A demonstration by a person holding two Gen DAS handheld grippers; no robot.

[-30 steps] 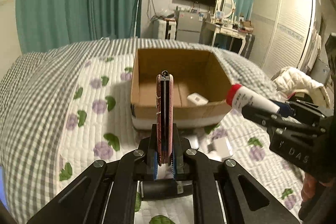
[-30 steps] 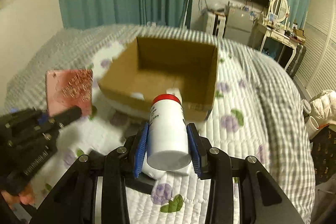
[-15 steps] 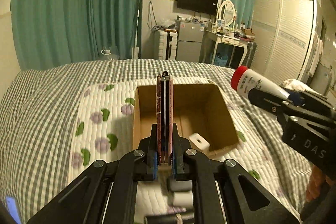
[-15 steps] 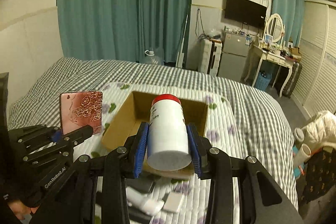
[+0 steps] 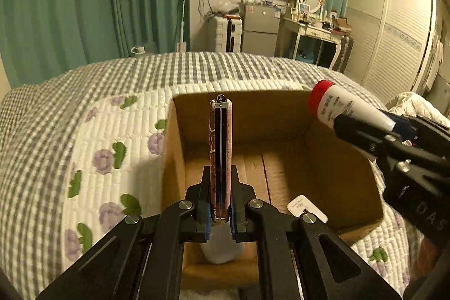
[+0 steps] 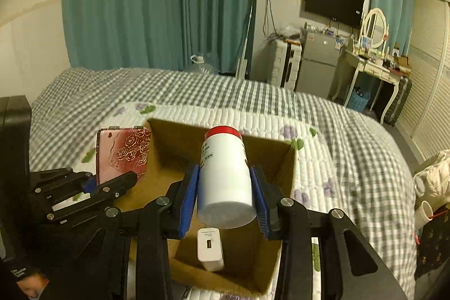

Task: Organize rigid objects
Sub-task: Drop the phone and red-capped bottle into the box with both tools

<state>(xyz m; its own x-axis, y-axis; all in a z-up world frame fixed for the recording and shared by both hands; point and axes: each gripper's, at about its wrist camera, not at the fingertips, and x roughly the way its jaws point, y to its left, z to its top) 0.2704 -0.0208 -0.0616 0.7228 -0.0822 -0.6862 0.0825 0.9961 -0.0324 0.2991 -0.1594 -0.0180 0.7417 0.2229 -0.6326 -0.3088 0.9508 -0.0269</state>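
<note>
Cardboard box (image 5: pixel 332 173) lay below both jaws. Left gripper (image 5: pixel 220 204) clamped a pink phone (image 5: pixel 220 156); right gripper (image 6: pixel 225 196) clamped a white bottle (image 6: pixel 225 176). A white item, perhaps a charger (image 6: pixel 209 246), sat inside.

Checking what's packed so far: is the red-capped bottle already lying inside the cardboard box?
No, the right gripper holds the bottle above the box.

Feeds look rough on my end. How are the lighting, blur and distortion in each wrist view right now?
Left wrist view: dim warm light, strong fisheye bending, dark vignette corners; the phone is sharp, while the box interior is shadowed. Right wrist view: same barrel distortion; the bottle and charger are sharp, slight blur on the quilt at right.
</note>
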